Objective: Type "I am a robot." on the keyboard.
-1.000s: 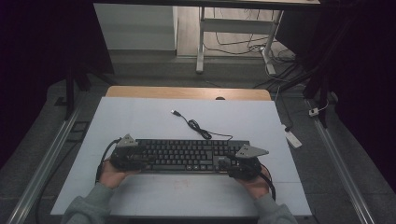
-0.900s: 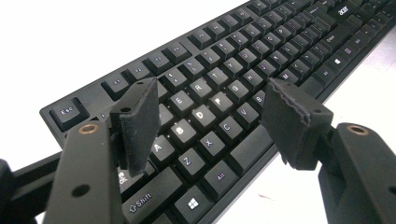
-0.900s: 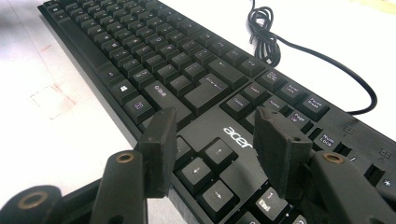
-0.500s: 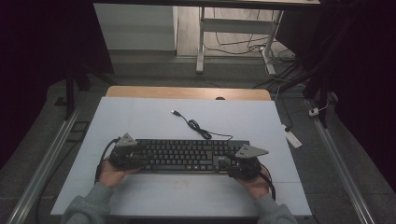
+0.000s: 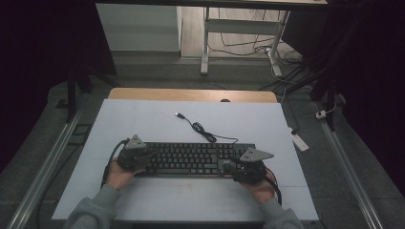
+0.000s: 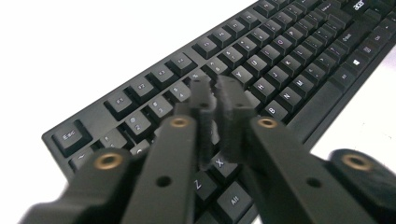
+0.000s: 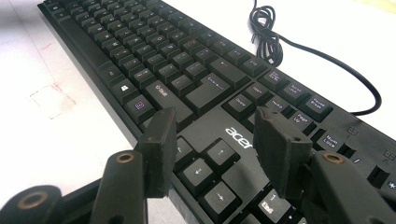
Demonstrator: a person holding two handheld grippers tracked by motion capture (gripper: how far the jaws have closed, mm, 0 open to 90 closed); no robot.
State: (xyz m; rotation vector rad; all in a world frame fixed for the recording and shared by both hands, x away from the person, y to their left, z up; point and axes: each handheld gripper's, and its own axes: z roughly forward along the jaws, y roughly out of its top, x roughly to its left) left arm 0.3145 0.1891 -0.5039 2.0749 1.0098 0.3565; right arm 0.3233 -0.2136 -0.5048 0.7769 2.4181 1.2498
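A black Acer keyboard [image 5: 193,160] lies flat on the white table top [image 5: 143,119], near the person's edge and lengthwise across it. Its black USB cable [image 5: 203,131] leaves the back edge, is bundled in a small coil just behind the keyboard, and ends in a plug lying free on the white surface farther back.

The left gripper [image 5: 135,155] sits at the keyboard's left end, held in the person's left hand [image 5: 118,175]. In the left gripper view the left gripper [image 6: 215,100] has its jaws brought together, having just been closing; only a thin slit remains between the pads and nothing is held between them. The tips hover over the letter keys of the left block, above the Z and X keys; contact with a key cannot be told.

The right gripper [image 5: 246,167] sits at the keyboard's right end, in the right hand [image 5: 260,188]. In the right gripper view the right gripper [image 7: 217,140] has its jaws standing apart at a moderate width, with nothing clamped. They straddle the Acer logo and the arrow keys just beneath.

A white power strip [image 5: 300,141] lies on the floor to the table's right.
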